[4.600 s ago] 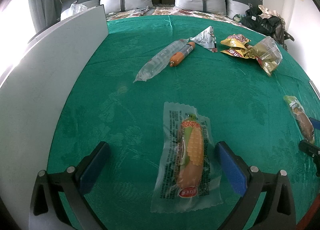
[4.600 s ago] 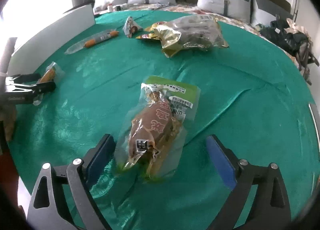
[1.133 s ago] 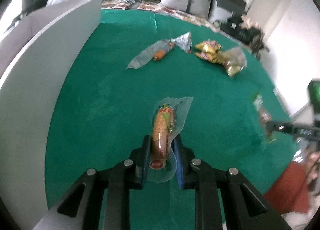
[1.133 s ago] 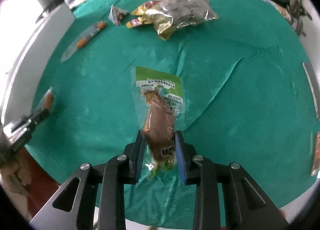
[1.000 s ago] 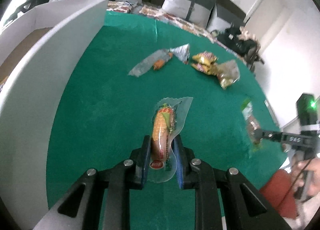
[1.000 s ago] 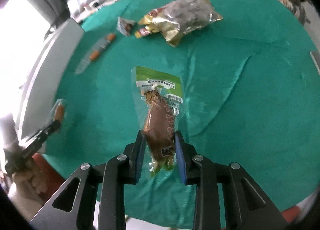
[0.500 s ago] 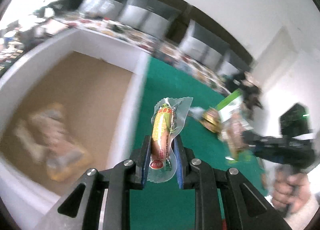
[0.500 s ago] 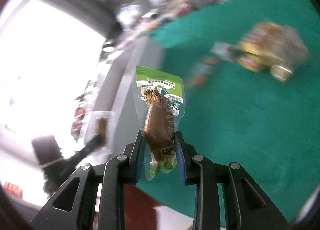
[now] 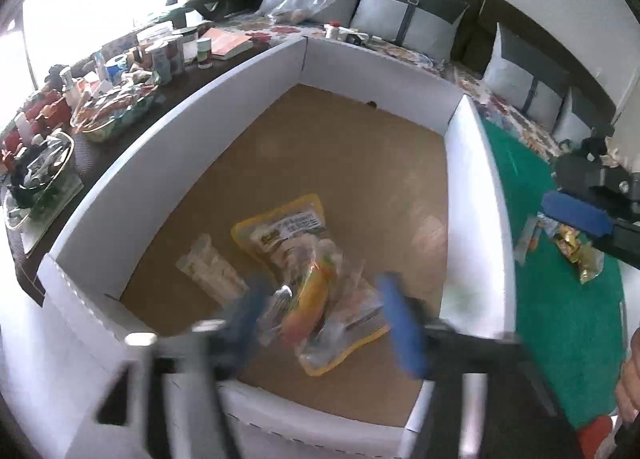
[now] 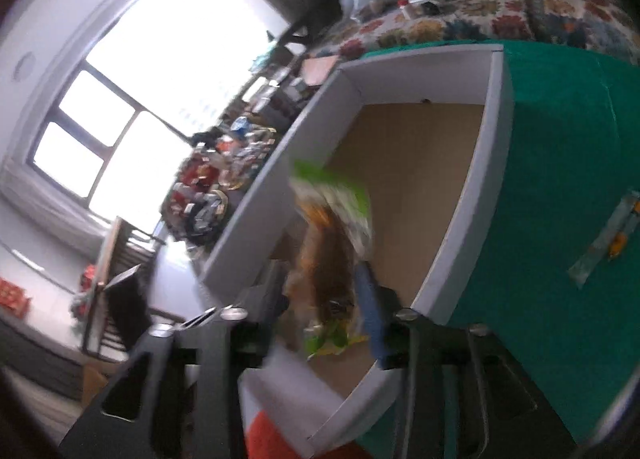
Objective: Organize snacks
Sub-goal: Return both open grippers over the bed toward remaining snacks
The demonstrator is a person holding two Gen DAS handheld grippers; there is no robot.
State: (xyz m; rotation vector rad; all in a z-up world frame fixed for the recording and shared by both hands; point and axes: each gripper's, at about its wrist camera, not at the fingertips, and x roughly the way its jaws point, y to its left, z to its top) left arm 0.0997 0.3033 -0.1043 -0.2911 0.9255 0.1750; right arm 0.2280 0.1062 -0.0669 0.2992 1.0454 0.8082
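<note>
Currently, L gripper [image 9: 324, 319] is above the white box [image 9: 180, 119], jaws spread wide, gripping nothing; corn snack [image 9: 312, 299] sits blurred between them, over a yellow-edged packet [image 9: 280, 227] on the box floor. R gripper [image 10: 320, 299]: jaws wider than the brown snack pack [image 10: 332, 243] between them, contact unclear (motion blur), at the box wall.

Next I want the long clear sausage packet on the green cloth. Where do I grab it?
Mid-length on the sausage packet, over the orange sausage, coming straight down across its narrow width. It lies flat on the green cloth; its clear end looks limp.
</note>
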